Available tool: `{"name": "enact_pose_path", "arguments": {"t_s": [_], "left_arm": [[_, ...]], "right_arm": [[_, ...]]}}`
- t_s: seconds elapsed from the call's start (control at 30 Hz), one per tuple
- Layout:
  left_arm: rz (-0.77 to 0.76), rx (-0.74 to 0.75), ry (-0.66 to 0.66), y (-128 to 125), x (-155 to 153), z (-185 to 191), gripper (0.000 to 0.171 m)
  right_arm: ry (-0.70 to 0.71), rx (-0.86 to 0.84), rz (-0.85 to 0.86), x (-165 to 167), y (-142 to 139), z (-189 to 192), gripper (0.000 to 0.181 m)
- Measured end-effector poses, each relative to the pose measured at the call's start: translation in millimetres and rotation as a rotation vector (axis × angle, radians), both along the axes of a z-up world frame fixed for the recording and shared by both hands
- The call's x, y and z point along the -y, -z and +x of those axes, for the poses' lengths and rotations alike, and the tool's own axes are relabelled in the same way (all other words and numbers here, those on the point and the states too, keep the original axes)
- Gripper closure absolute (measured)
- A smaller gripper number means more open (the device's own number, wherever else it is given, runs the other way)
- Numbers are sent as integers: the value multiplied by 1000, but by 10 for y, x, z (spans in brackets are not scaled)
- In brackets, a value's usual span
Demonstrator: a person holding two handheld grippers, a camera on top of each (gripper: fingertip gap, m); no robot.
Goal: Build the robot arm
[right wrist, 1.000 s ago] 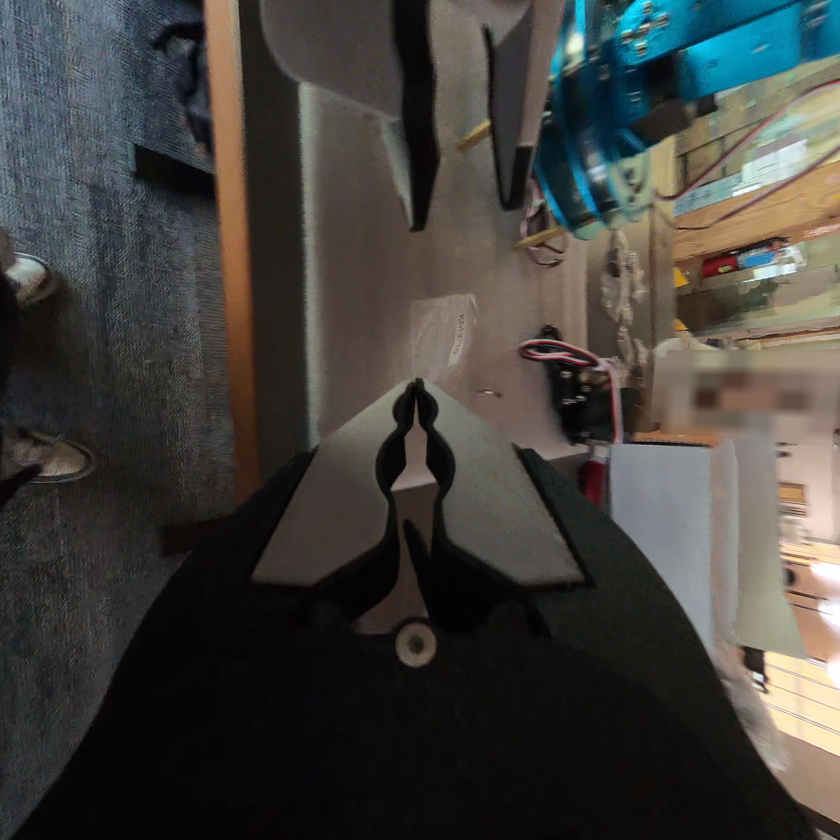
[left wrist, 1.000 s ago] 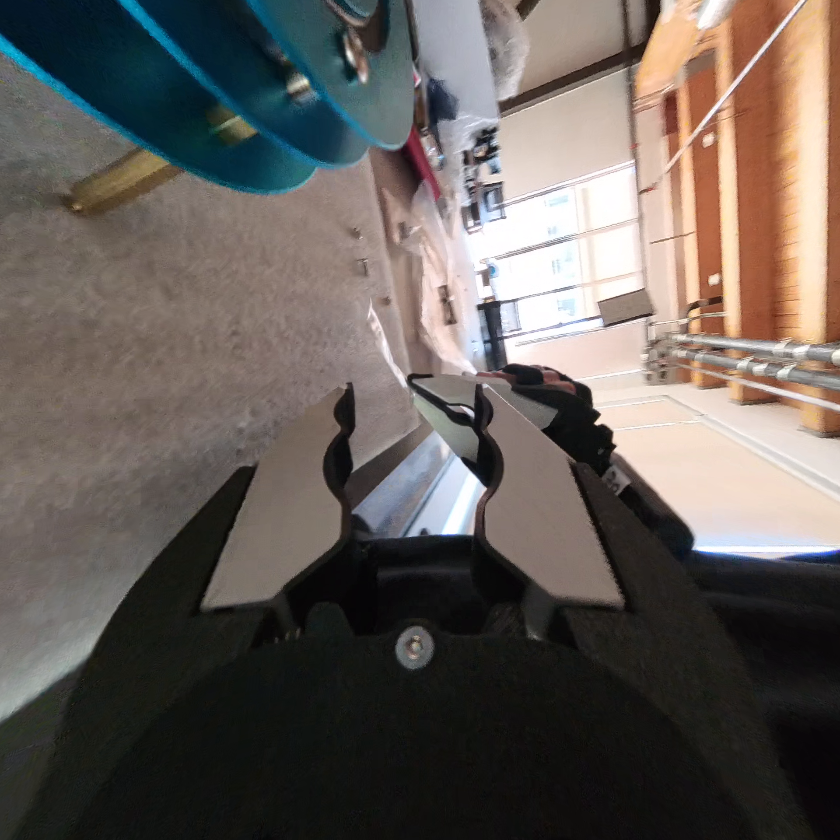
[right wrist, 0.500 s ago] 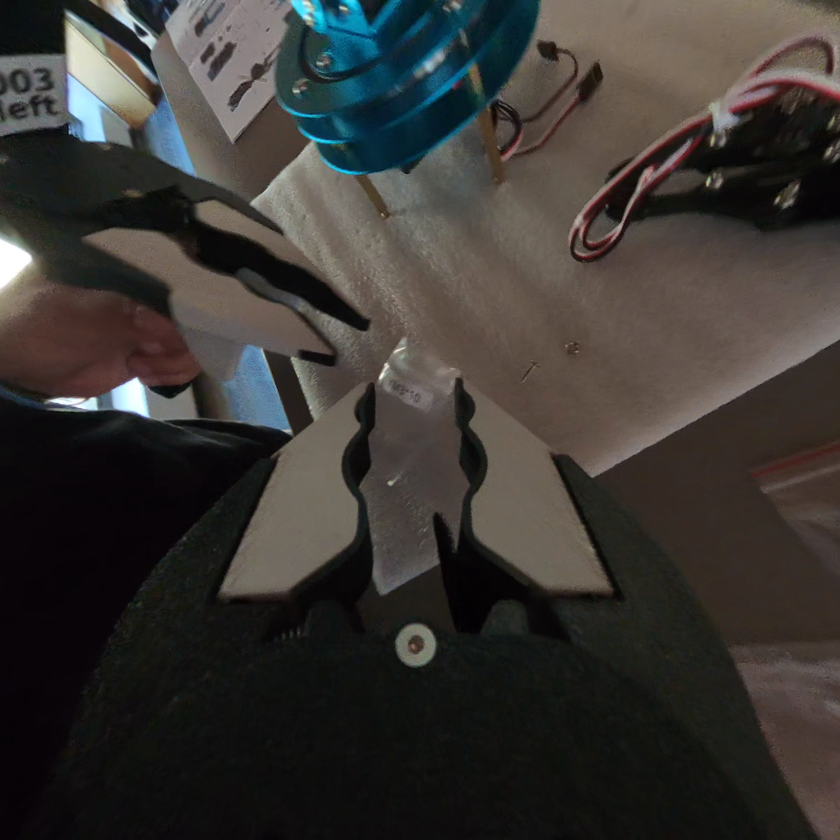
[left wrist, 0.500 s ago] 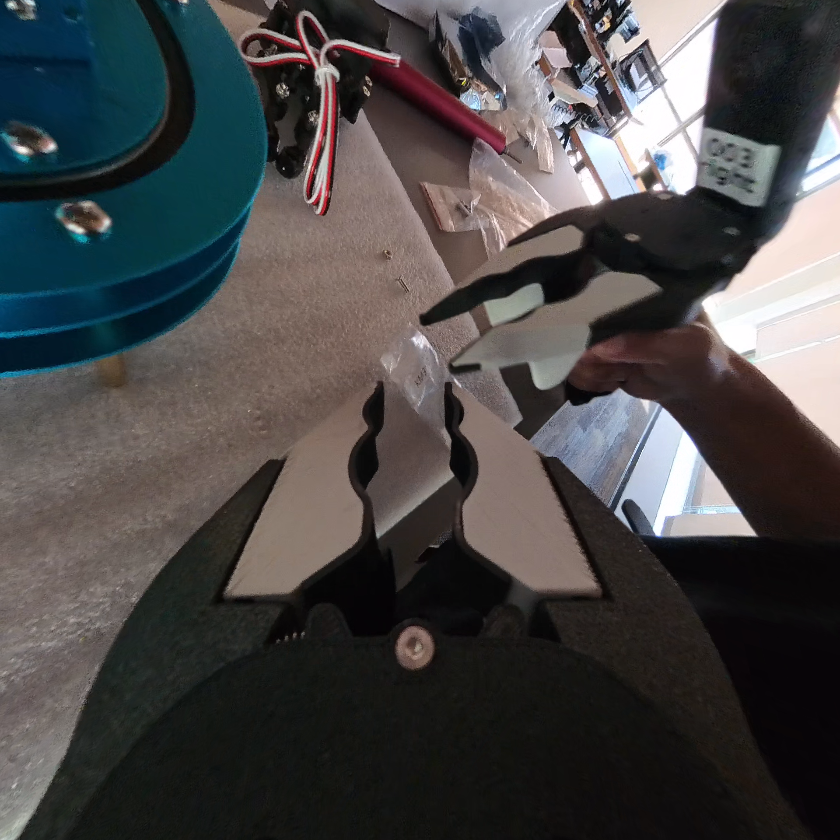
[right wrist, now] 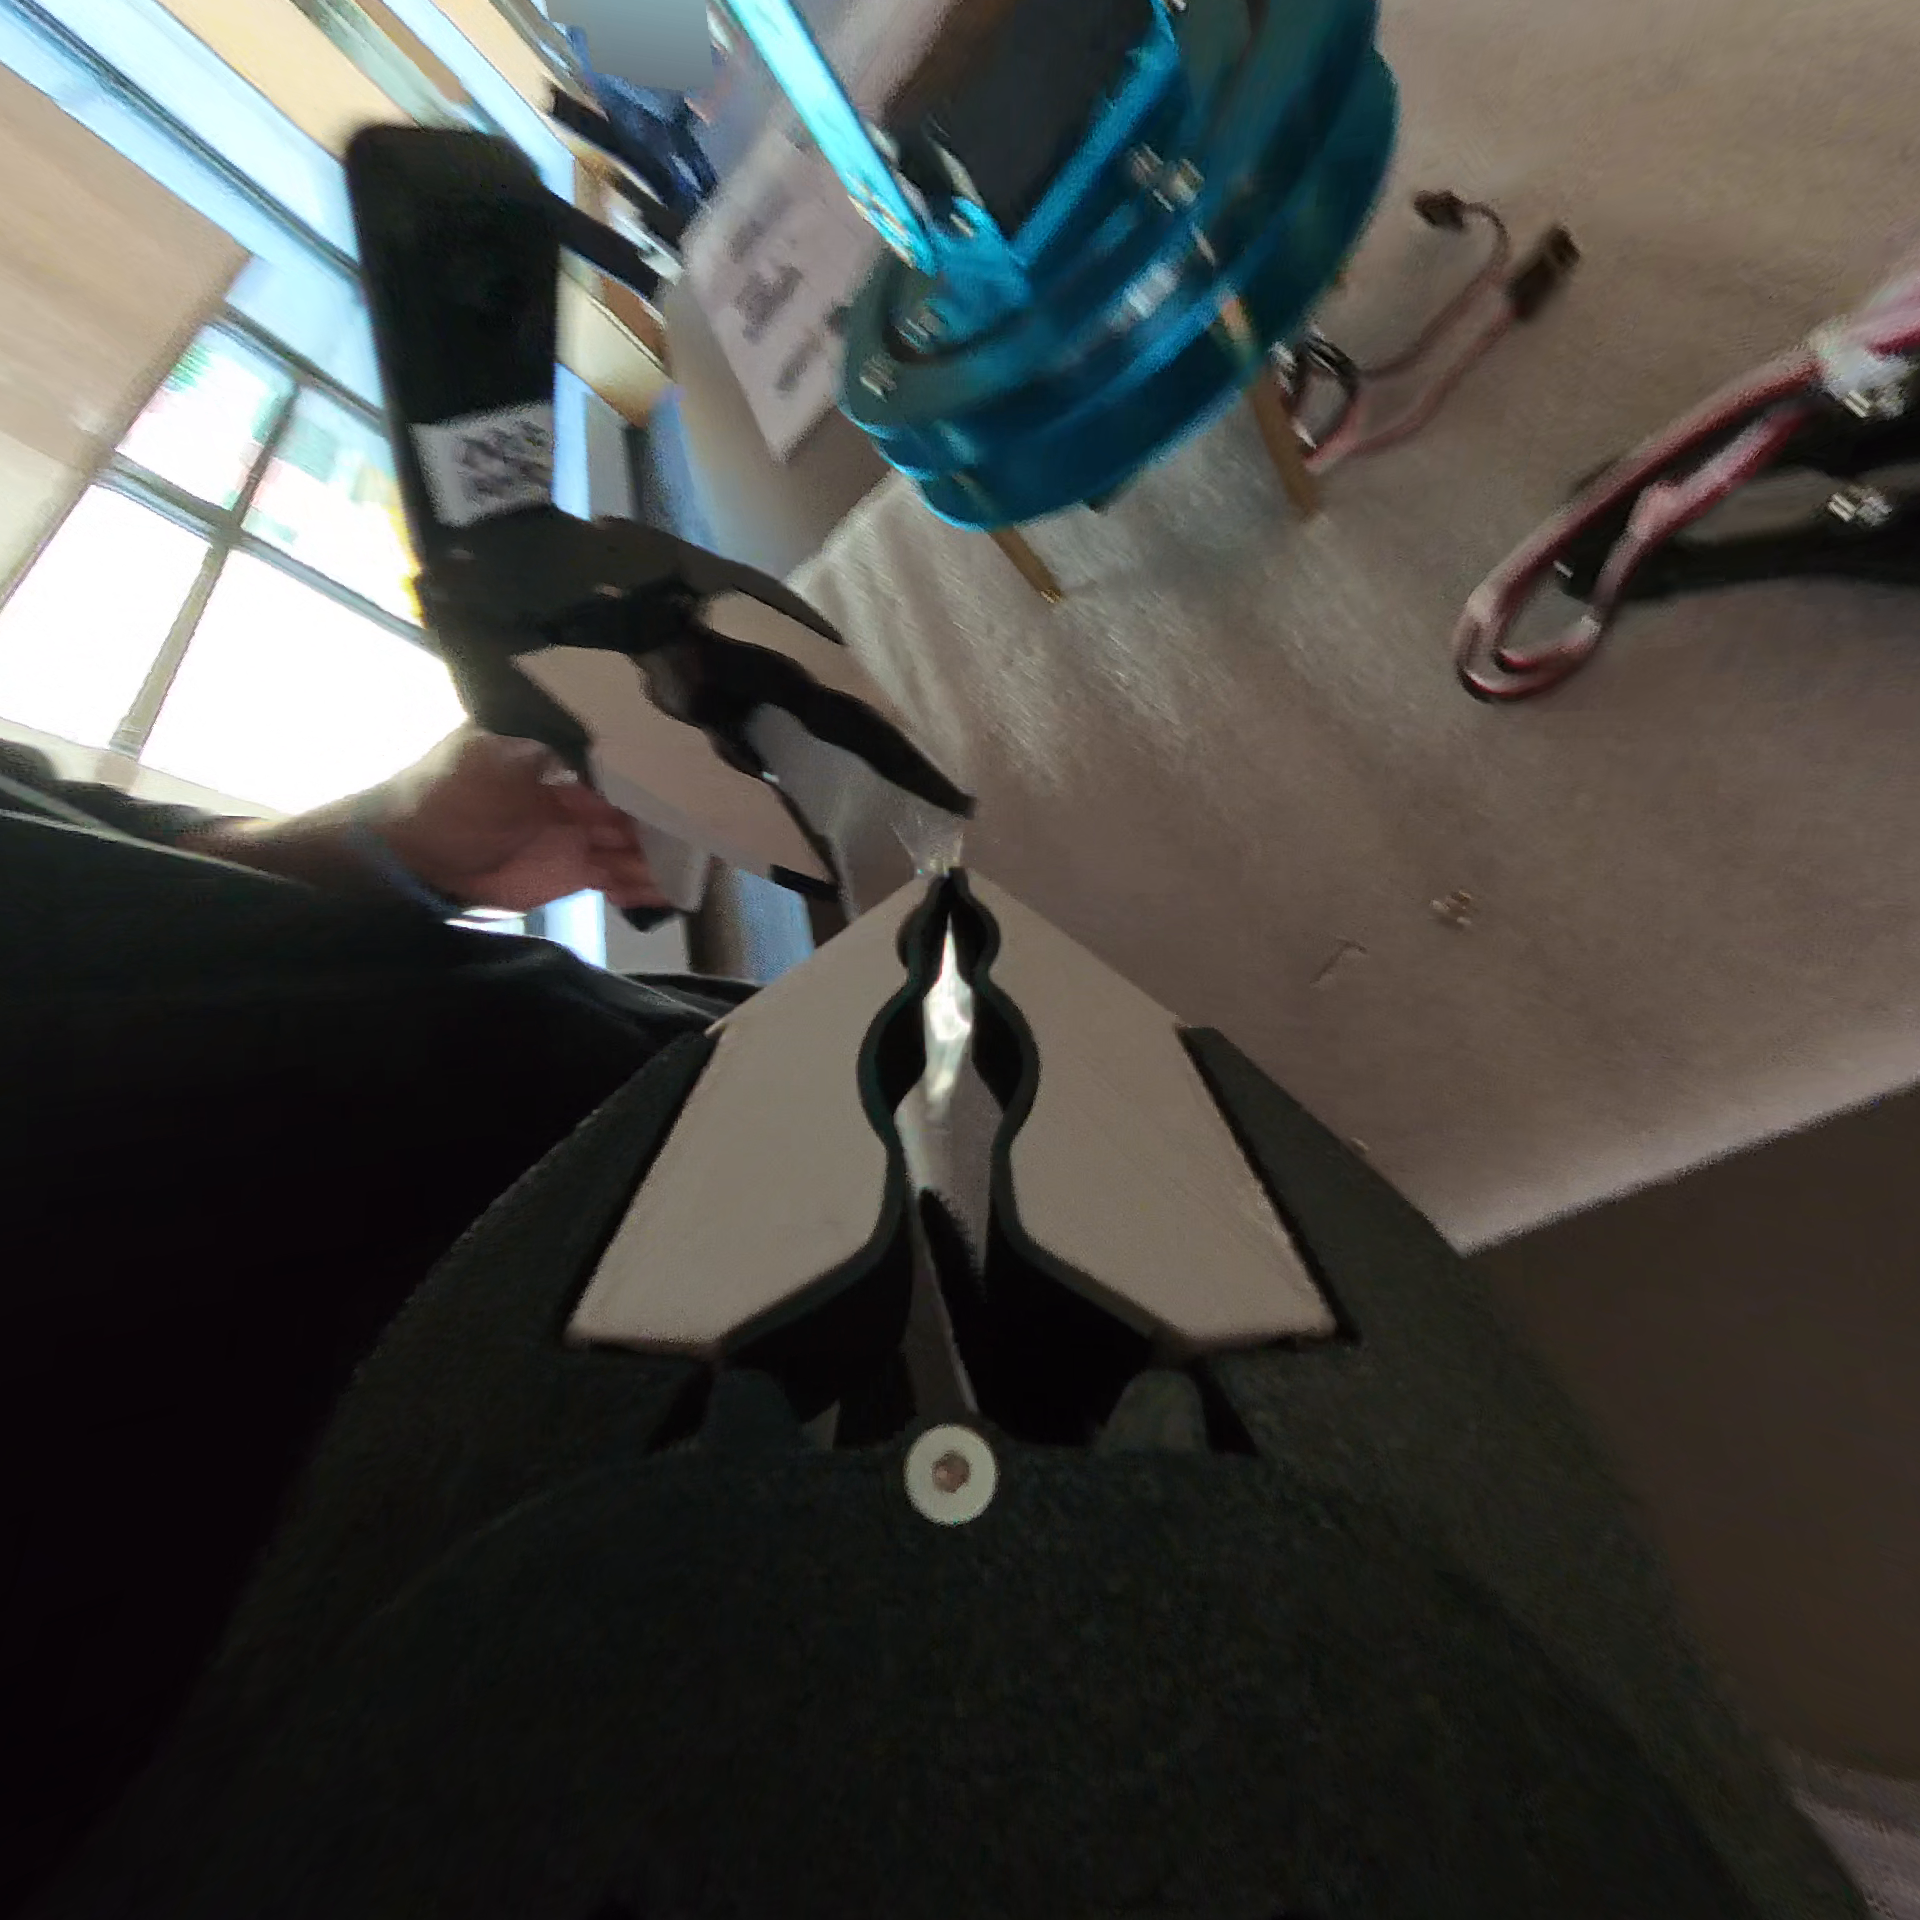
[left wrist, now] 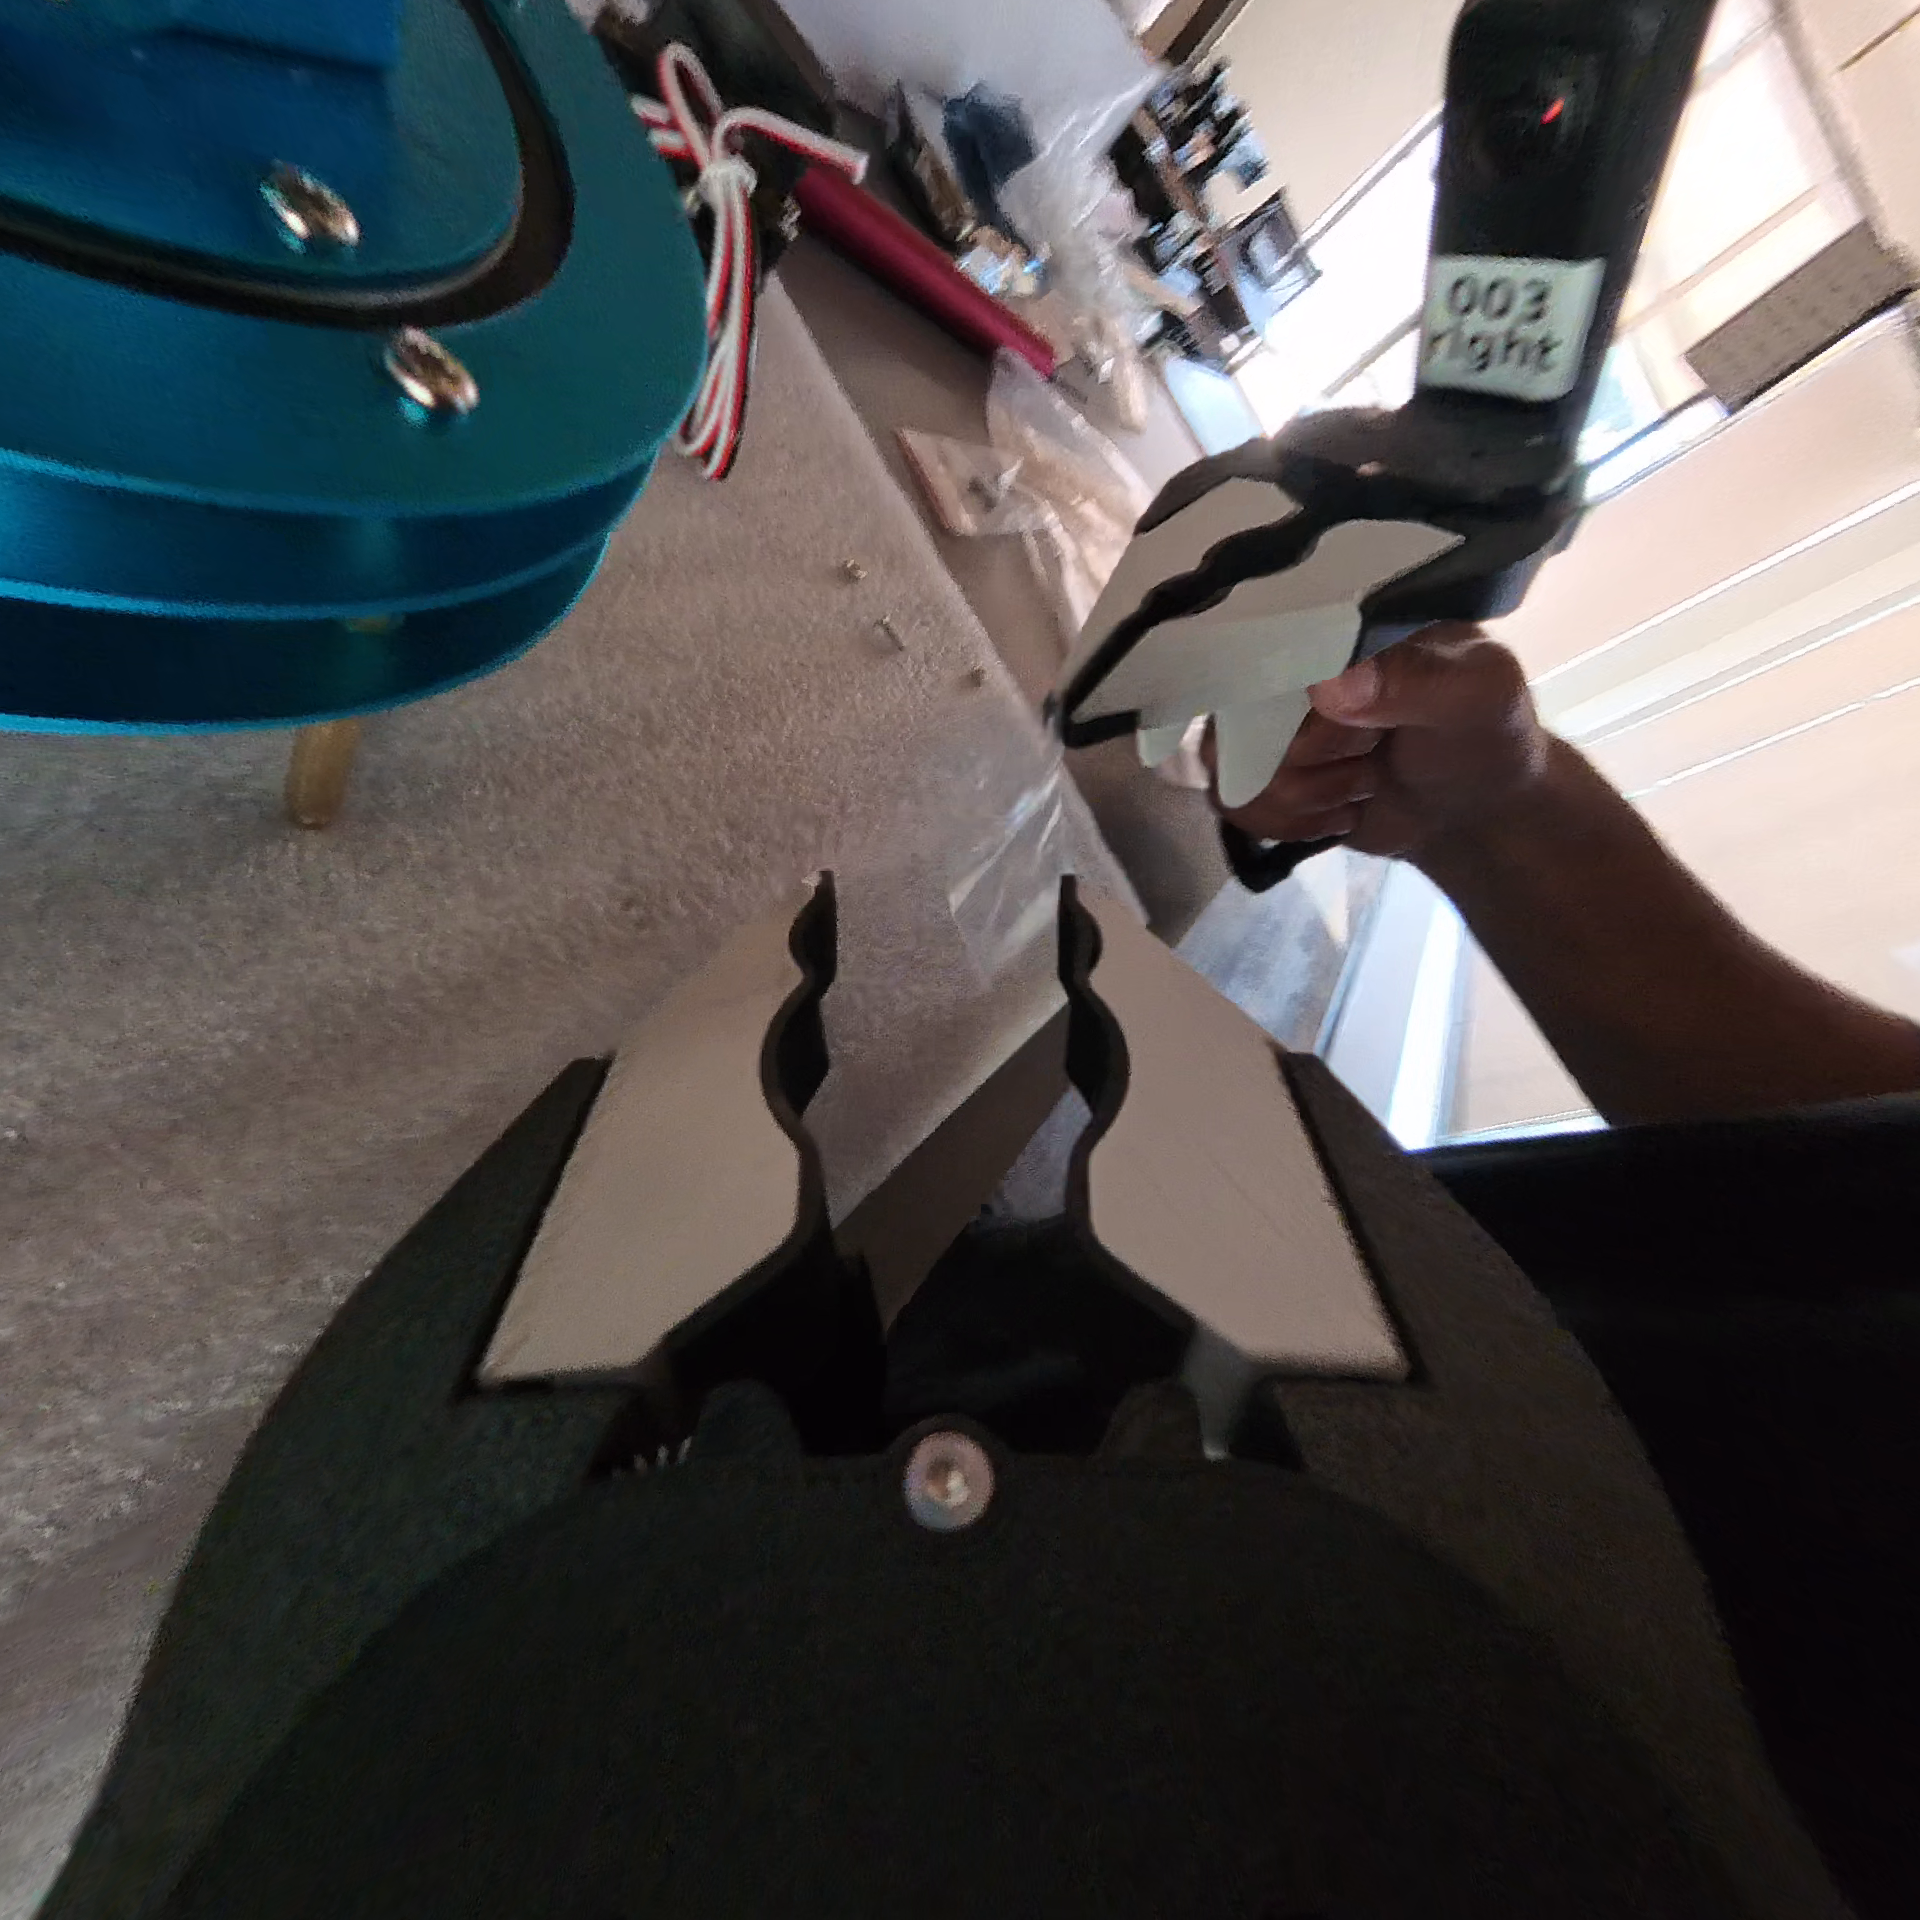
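A small clear plastic bag (left wrist: pixel 1010 871) hangs over the front edge of a pale foam mat (left wrist: pixel 416 1039). My right gripper (right wrist: pixel 945 885) is shut on the bag (right wrist: pixel 940 1034), which shows as a shiny strip between its fingers. In the left wrist view the right gripper (left wrist: pixel 1058 717) pinches the bag's upper edge. My left gripper (left wrist: pixel 945 891) is open and empty, with the bag just ahead of its right finger. In the right wrist view the left gripper (right wrist: pixel 899 842) is open right beside the right gripper's tips.
A blue round stacked-plate assembly (left wrist: pixel 260 468) on brass standoffs (left wrist: pixel 317 774) stands on the mat (right wrist: pixel 1247 831), also seen in the right wrist view (right wrist: pixel 1122 343). A black servo with red-white wires (right wrist: pixel 1558 603), loose screws (left wrist: pixel 883 629), a red tube (left wrist: pixel 914 281) and a paper sheet (right wrist: pixel 769 301) lie around. The left gripper's tips are roughly 4 cm from the right gripper's.
My right gripper has shut on the clear bag and raised its edge off the mat. My left gripper has stayed open and come in close to the bag.
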State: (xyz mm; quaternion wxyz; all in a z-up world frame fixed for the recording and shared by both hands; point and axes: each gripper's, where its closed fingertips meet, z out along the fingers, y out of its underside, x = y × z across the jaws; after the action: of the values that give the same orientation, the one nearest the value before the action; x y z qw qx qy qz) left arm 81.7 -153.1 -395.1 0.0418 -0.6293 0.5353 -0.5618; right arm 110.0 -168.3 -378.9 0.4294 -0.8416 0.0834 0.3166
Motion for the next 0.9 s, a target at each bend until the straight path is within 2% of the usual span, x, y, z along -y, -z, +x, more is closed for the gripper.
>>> {"name": "enact_pose_path", "arguments": {"t_s": [0.1,0.2,0.3,0.37,0.53,0.6,0.63,0.7,0.8,0.9], "left_arm": [[-138,113,55,-246,17,-8,127],[-243,236,93,-499,-20,-56,136],[-243,312,125,-629,-67,-137,171],[-212,336,127,-664,-116,-170,171],[-252,349,156,-746,-248,-267,169],[-291,353,165,-767,-311,-313,147],[-303,352,170,-764,-341,-337,145],[-293,359,176,-747,-395,-383,149],[-277,376,205,-756,-435,-459,169],[-239,395,213,-770,-485,-500,171]], "right_arm": [[-50,-102,106,-39,-292,-176,181],[-59,-129,135,-103,-426,-262,181],[-58,-136,147,-173,-496,-322,181],[-44,-133,149,-226,-505,-342,181],[-26,-177,182,-355,-572,-433,181],[-15,-173,191,-418,-590,-461,181],[-21,-182,196,-443,-610,-494,181],[-23,-178,199,-502,-631,-543,181],[-26,-178,200,-581,-657,-609,181],[-11,-190,207,-658,-680,-632,181]]}}
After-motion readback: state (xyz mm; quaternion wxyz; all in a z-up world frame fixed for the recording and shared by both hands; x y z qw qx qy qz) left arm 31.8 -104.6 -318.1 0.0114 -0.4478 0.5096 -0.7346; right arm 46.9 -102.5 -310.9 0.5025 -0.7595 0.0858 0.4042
